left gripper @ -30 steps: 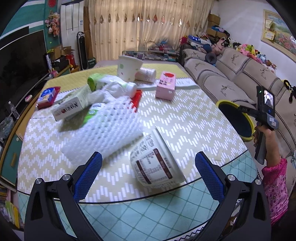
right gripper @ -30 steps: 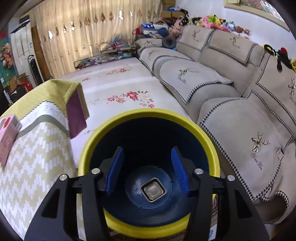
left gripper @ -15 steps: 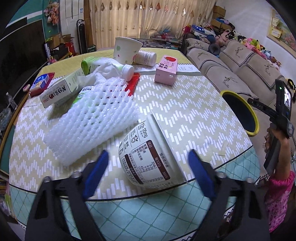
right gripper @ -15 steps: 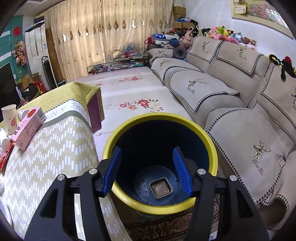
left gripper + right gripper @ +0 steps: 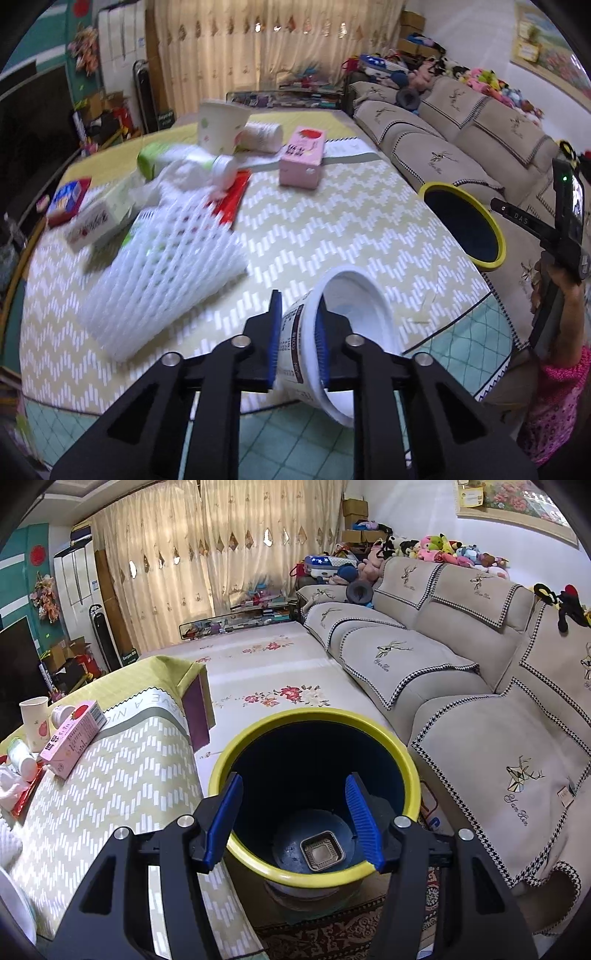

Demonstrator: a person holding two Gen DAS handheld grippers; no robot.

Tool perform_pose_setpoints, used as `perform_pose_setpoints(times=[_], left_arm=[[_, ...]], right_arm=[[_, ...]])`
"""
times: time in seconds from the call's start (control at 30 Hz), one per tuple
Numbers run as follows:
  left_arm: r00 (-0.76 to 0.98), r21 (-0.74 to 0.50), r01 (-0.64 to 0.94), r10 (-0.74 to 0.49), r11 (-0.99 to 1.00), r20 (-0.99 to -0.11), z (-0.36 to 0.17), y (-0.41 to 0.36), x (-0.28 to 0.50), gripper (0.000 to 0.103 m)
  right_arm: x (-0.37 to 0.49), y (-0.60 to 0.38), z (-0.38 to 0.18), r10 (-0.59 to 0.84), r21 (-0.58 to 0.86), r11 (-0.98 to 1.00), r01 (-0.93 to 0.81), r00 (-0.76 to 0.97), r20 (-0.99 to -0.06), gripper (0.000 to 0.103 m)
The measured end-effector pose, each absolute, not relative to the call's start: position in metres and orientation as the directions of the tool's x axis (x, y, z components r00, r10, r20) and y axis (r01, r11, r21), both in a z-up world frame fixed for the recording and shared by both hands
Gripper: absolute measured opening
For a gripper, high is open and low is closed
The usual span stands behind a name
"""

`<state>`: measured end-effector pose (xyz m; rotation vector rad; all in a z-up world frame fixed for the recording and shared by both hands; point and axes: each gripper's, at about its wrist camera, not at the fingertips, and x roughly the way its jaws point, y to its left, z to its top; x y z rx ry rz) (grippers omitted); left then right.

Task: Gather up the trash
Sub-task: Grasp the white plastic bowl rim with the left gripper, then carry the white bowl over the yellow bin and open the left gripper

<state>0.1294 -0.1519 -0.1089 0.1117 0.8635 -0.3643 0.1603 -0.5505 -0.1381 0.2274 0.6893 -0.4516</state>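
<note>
My left gripper (image 5: 298,314) is closing its jaws on the side wall of a white plastic cup (image 5: 354,306) with a printed label. One pad is outside the cup and one inside its mouth, near the table's front edge. The wall looks pinched between the blue pads. A white foam net (image 5: 162,266), a pink carton (image 5: 301,158), a paper cup (image 5: 219,125) and a green-and-white bottle (image 5: 184,160) lie further back. My right gripper (image 5: 295,794) is open and holds nothing, hovering over the yellow-rimmed blue bin (image 5: 314,713). A small square piece (image 5: 322,851) lies at the bin's bottom.
The round table (image 5: 332,229) has a chevron cloth. The bin's rim (image 5: 439,185) shows beside the table's right edge, on the floor in front of a beige sofa (image 5: 443,664). A red wrapper (image 5: 232,199) and a white box (image 5: 99,218) lie at the table's left.
The left gripper's jaws went from wide apart to pinching the white cup's wall, and the cup tipped so its mouth shows. The right gripper rose and drew back from the bin.
</note>
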Motion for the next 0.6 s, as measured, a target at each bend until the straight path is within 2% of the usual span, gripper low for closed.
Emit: perform_pose_setpoints(times=[0.1,0.33,0.6], left_arm=[[0.593,-0.035,0.381,-0.273,0.924,-0.758,-0.107,-0.162,0.133,0.010],[0.584,-0.017,0.445,-0.305,0.895,-0.752,-0.096,-0.193,0.146,0.010],[0.544,-0.023,0.604,-0.433,0.797,-0.719,-0.071,-0.283,0.180,0.010]], right_arm=[[0.154,-0.556,-0.140,-0.327,0.062,0.874,0.481,0.679,-0.658,0.055],[0.138,-0.573,-0.137,-0.341,0.081,0.859,0.506,0.683,-0.646,0.055],[0.108,-0.600,-0.129,-0.386,0.107,0.818,0.565,0.678,-0.625,0.055]])
